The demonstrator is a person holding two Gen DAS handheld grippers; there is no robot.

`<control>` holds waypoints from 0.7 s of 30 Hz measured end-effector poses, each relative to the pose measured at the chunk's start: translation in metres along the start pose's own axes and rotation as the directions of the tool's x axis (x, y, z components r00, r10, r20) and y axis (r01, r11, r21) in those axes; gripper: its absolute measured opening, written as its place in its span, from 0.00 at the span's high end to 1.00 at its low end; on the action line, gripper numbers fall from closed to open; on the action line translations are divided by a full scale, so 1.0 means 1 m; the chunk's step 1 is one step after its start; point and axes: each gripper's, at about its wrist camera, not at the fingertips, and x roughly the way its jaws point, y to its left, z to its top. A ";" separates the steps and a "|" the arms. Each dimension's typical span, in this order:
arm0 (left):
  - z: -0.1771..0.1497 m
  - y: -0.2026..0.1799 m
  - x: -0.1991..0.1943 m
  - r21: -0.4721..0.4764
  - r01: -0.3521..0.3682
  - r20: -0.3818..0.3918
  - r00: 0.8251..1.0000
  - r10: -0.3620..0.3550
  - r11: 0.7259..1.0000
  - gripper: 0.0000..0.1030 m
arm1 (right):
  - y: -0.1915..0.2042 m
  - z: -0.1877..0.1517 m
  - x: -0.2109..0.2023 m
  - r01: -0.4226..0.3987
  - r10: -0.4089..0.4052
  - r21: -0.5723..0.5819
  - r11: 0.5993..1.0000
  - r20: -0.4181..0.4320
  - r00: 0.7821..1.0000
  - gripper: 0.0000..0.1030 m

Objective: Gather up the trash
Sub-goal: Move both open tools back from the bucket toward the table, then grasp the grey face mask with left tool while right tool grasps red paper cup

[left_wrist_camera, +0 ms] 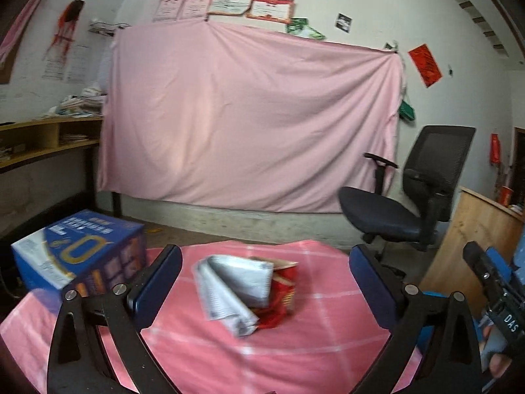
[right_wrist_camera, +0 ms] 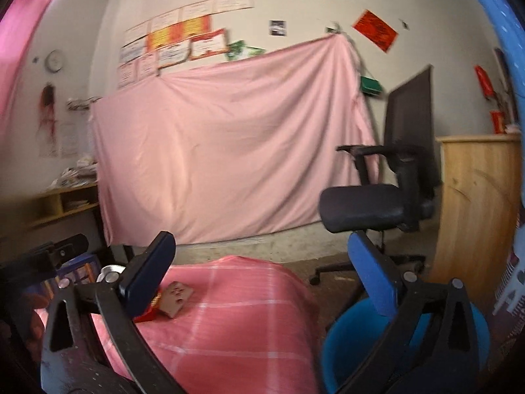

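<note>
A crumpled grey-white paper (left_wrist_camera: 234,290) lies on a red crushed packet (left_wrist_camera: 282,292) in the middle of the pink checked table (left_wrist_camera: 229,354). My left gripper (left_wrist_camera: 265,282) is open, its fingers either side of this trash and just short of it. My right gripper (right_wrist_camera: 262,279) is open and empty, over the table's right edge. In the right wrist view a brown flat piece (right_wrist_camera: 175,297) and a bit of red packet (right_wrist_camera: 147,313) lie by the left finger. A blue bin (right_wrist_camera: 347,354) stands low at the right, beside the table.
A blue printed box (left_wrist_camera: 82,256) sits at the table's left. A black office chair (left_wrist_camera: 410,197) stands beyond the table at right, beside a wooden cabinet (left_wrist_camera: 472,229). A pink sheet (left_wrist_camera: 249,118) hangs on the far wall. Shelves (left_wrist_camera: 42,144) stand at left.
</note>
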 end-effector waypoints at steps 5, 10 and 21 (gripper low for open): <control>-0.013 0.028 -0.005 -0.013 -0.051 -0.005 0.999 0.050 0.999 0.03 | 0.032 -0.006 0.003 -0.060 0.061 -0.065 0.996 0.018 0.998 0.00; -0.023 0.051 -0.001 -0.038 -0.066 -0.056 0.996 0.063 0.997 0.03 | 0.059 -0.017 0.017 -0.108 0.104 -0.132 0.985 -0.035 0.994 0.00; -0.025 0.060 0.035 -0.129 -0.010 -0.204 0.979 -0.016 0.992 0.04 | 0.080 -0.045 0.064 -0.146 0.092 -0.192 0.971 -0.266 0.960 0.00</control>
